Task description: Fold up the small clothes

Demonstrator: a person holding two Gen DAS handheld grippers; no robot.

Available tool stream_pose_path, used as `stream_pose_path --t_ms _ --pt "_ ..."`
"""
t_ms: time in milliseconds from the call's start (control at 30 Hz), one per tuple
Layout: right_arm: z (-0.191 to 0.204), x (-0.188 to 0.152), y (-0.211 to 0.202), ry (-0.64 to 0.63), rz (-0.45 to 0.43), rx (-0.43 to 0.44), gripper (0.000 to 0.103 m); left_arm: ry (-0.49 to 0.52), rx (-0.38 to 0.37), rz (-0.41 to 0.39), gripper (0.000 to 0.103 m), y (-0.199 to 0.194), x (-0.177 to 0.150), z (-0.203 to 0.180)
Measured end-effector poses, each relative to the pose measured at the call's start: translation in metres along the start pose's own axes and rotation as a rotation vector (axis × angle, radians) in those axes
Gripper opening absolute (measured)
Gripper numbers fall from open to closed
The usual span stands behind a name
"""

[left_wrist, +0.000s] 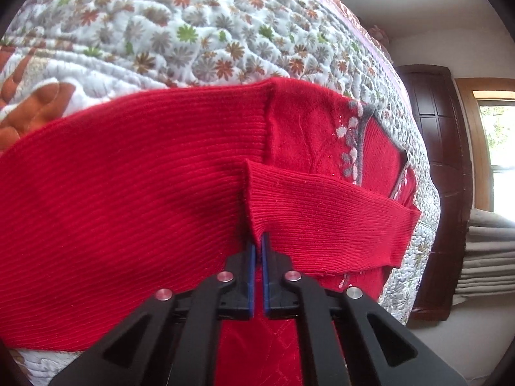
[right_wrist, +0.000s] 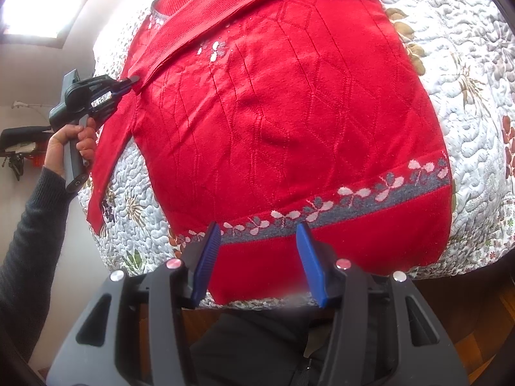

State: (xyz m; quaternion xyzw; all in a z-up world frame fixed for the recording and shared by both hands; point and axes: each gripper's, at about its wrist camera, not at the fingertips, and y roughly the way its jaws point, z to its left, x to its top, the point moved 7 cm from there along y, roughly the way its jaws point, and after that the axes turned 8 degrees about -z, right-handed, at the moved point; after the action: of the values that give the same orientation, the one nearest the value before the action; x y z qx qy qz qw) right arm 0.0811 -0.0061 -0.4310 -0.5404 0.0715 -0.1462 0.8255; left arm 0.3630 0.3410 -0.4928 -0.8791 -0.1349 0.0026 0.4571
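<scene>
A red sweater [right_wrist: 289, 122] lies spread flat on a flowered quilt [right_wrist: 466, 74] over the bed. In the right wrist view the left claw [right_wrist: 130, 81] sits at ten o'clock, clamped on a sleeve [right_wrist: 199, 29] folded across the sweater's chest; a hand [right_wrist: 69, 143] grips its handle. The left wrist view shows that sleeve's ribbed edge [left_wrist: 257, 225] pinched between the blue pads. The right claw [right_wrist: 259, 234] is spread wide at six o'clock, just above the hem band [right_wrist: 370, 199], holding nothing.
</scene>
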Motion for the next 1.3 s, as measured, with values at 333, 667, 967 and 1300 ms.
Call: stream_pose_path --t_ms 333,667,967,1300 --pt "0.007 0.001 -0.001 -0.025 -0.001 0.004 0.049 -0.101 -0.060 -0.028 0.060 -0.009 0.001 0.011" --pt "0.045 0.020 -0.018 -0.123 -0.050 0.031 0.055 -0.406 -0.109 -0.331 0.088 -0.140 -0.033 0.118" --pt "0.088 0.026 -0.025 -0.239 -0.069 0.010 0.065 -0.784 0.002 -0.623 0.093 -0.277 -0.145 0.301" --pt "0.120 0.017 -0.036 -0.344 -0.102 -0.039 0.065 -0.996 -0.049 -0.674 0.096 -0.302 -0.165 0.399"
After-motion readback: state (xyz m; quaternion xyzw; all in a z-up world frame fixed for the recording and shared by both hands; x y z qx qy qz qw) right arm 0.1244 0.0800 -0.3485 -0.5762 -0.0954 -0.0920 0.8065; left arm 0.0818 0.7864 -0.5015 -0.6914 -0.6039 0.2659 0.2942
